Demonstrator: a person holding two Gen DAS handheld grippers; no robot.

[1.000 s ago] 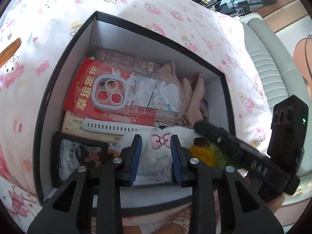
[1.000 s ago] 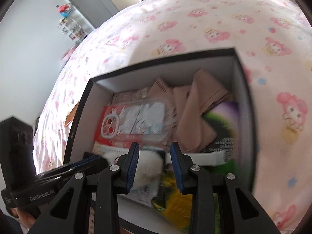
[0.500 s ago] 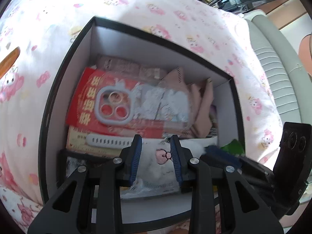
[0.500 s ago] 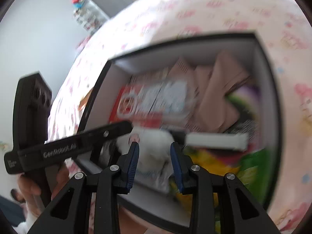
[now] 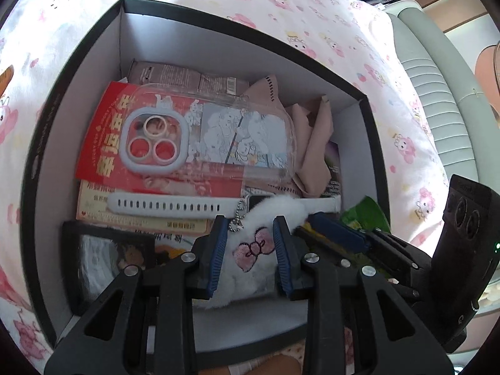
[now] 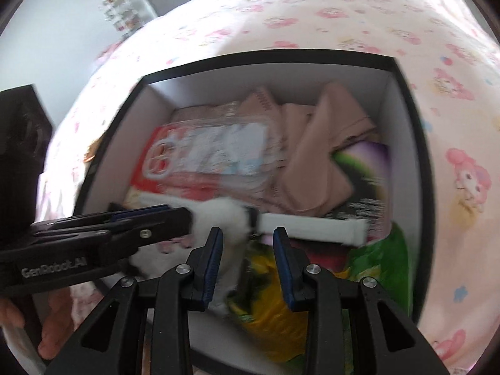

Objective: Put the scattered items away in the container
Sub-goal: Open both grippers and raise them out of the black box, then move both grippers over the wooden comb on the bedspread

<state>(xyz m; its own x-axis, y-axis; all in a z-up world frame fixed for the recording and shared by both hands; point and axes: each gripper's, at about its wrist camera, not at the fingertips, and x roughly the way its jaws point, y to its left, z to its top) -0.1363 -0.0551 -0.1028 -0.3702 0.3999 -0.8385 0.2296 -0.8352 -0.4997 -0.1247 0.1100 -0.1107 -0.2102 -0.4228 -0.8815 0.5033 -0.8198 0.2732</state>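
White plush keychain (image 5: pixel 253 250) was clamped by the left gripper (image 5: pixel 248 250) at lower centre, long axis running up-right, inside the black box (image 5: pixel 103 25). A phone case (image 5: pixel 212 134), watch strap (image 5: pixel 168 206) and pink cloth (image 5: pixel 312 143) were contained. Right gripper (image 6: pixel 247 265) state could not be told.

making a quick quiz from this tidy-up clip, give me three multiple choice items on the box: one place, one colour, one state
1. Where does the clear phone case lie?
A. on the red packet inside the box
B. on the bedsheet
C. beside the chair

2. What colour is the bow on the white plush keychain?
A. green
B. pink
C. black

3. What sits between the left gripper fingers?
A. nothing
B. the watch strap
C. the plush keychain

Answers: 1 A, the case rests on the red packet in the box; 2 B, pink stitched bow; 3 C, white fluff fills the gap between the blue pads.
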